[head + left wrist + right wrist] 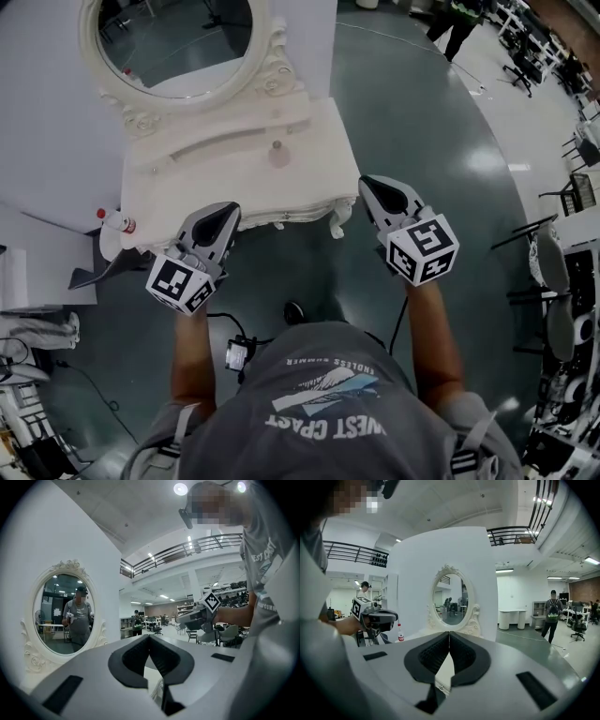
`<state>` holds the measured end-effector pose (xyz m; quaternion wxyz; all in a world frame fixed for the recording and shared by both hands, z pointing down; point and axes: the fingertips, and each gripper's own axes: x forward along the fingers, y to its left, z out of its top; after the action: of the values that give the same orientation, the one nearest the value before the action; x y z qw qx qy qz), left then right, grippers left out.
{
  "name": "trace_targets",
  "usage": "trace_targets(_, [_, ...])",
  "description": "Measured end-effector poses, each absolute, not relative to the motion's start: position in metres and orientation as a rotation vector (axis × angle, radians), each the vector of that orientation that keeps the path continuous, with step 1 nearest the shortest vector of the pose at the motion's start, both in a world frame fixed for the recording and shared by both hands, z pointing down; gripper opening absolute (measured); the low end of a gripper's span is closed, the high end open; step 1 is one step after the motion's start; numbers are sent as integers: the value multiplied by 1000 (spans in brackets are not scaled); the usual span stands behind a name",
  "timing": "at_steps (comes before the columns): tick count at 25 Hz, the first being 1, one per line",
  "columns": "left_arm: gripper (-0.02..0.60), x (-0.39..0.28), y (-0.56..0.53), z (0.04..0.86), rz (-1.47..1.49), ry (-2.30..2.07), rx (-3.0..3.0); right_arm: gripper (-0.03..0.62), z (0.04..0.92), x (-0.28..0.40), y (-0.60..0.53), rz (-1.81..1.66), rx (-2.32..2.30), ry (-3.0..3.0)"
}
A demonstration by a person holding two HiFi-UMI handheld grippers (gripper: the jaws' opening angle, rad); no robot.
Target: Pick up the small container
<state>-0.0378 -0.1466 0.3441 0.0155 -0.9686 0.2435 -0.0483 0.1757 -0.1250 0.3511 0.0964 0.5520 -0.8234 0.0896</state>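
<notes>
The small container [277,153], a pale pinkish round pot with a knob on its lid, stands in the middle of the white vanity table [187,192]. My left gripper [225,214] hovers over the table's front edge, left of and nearer than the container, jaws shut and empty. Just off the table's front right corner, my right gripper [372,187] is also shut and empty. In the left gripper view the left gripper [149,638] has its pads together; the right gripper [449,634] looks the same in its own view. Neither gripper view shows the container.
An oval mirror [178,42] in an ornate white frame rises at the back of the table. A bottle with a red cap [117,221] lies at the table's left edge. Cables [234,337] run on the grey floor by my feet. Chairs [553,262] stand at the far right.
</notes>
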Motion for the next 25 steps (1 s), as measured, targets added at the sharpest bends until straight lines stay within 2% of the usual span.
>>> trace_targets(25, [17, -125, -200, 360, -72, 913, -3011, 26, 350, 110, -202, 205, 1546, -2423])
